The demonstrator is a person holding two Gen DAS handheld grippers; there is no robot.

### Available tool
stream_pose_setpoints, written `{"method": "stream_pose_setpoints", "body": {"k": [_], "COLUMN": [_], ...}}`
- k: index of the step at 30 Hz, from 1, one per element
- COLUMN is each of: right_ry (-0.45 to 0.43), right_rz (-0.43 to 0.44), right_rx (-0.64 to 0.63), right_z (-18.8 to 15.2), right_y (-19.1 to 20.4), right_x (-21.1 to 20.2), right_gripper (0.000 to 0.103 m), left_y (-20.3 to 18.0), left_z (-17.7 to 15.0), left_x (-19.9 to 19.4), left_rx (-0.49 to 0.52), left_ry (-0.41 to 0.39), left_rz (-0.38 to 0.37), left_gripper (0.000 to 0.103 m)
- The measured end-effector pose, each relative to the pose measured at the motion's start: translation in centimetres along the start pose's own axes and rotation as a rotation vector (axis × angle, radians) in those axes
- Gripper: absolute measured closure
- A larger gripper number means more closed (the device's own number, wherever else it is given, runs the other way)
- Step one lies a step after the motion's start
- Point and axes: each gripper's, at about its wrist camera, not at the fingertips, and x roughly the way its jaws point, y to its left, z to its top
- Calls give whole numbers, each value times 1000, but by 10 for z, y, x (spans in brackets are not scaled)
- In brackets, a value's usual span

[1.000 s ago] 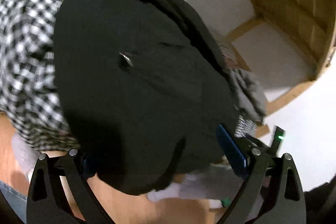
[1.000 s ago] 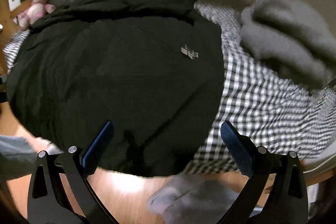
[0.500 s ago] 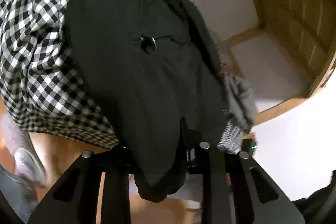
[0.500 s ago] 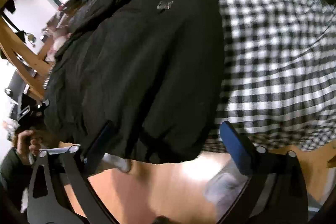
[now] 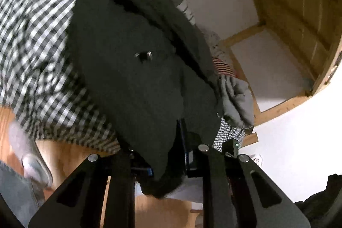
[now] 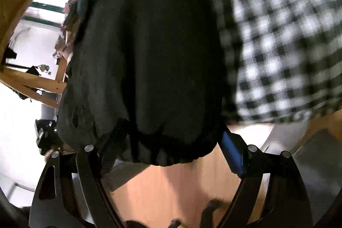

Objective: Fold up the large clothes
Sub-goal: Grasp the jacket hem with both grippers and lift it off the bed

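Note:
A large black garment [image 5: 132,82] lies spread over a black-and-white checked bedcover [image 5: 38,46], its lower hem hanging past the bed's edge. My left gripper [image 5: 164,155] has its jaws closing tight on a corner of that hem, the cloth bunched between the pads and lifted a little. In the right wrist view the black garment [image 6: 154,57] fills the middle. Its gathered hem sags between the jaws of my right gripper [image 6: 171,142], which are closing. The right blue pad [image 6: 232,155] shows bare at the cloth's edge; the left pad is hidden behind the fabric.
A grey garment [image 5: 235,95] and a red-striped item [image 5: 223,66] lie at the bed's far side by the wooden frame [image 5: 288,3]. Wooden floor [image 6: 181,185] lies below the hem. A grey slipper [image 5: 32,164] stands on the floor at the left. The checked bedcover [image 6: 277,46] fills the right.
The left jaws went from wide open to shut on the hem corner and rose slightly. The right gripper dropped, rolled and came in on the hem, its jaws narrowing.

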Motion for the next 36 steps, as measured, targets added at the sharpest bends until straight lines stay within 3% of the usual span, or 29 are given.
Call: {"method": "stream_pose_setpoints", "body": {"k": [1, 3, 6, 9, 10, 12, 13, 15, 17, 18, 20, 22, 24, 25, 26, 27, 28, 32, 34, 36], "right_ry": [-14, -29, -45, -125, -156, -165, -151, -107, -89, -97, -164, -200, -201, -203, -204, -209, -220, -250, -227, -169], "right_rz": [36, 109, 227, 534, 587, 565, 525, 403, 306, 272, 323, 366, 399, 413, 438, 452, 460, 531, 478, 398], "right_rx": [20, -6, -82, -103, -127, -120, -109, -71, -44, -16, 61, 85, 44, 19, -9, -27, -42, -64, -61, -24], "right_z": [-1, -3, -9, -15, -16, -14, -13, -11, -8, -5, 1, 6, 6, 4, -2, -8, -9, -15, -8, -1], "right_y": [-3, 0, 18, 30, 36, 36, 33, 24, 16, 9, -8, -13, -7, -3, 1, 7, 11, 24, 23, 17], "right_x": [1, -3, -19, -45, -55, -58, -55, -39, -27, -24, -28, -34, -39, -43, -49, -47, -53, -70, -66, -53], "right_gripper": [32, 56, 68, 77, 79, 79, 79, 77, 71, 56, 44, 46, 67, 68, 74, 77, 78, 81, 81, 81], "left_y": [4, 13, 18, 14, 11, 12, 16, 25, 32, 34, 41, 47, 49, 46, 37, 30, 23, 8, 9, 21], "left_z": [-4, -12, -14, -18, -18, -23, -27, -35, -46, -49, -54, -54, -51, -51, -50, -49, -49, -47, -47, -48], "left_x": [-2, -14, -22, -22, -20, -13, -4, 15, 43, 51, 63, 68, 72, 72, 69, 70, 70, 48, 40, 49], "left_rx": [-11, -26, -33, -40, -39, -38, -48, -71, -49, -42, -52, -93, -160, -170, -154, -135, -111, -109, -130, -162], "left_ry": [3, -6, -21, -44, -51, -52, -34, 30, 106, 116, 87, 33, 13, -6, -29, -21, -8, -50, -64, -16], "left_rz": [5, 12, 28, 24, 29, 39, 50, 64, 162, 203, 285, 257, 175, 137, 102, 103, 95, 20, -2, 22], "left_gripper": [85, 85, 85, 85, 85, 82, 73, 18, 13, 11, 7, 7, 8, 13, 33, 68, 74, 82, 82, 82]}}
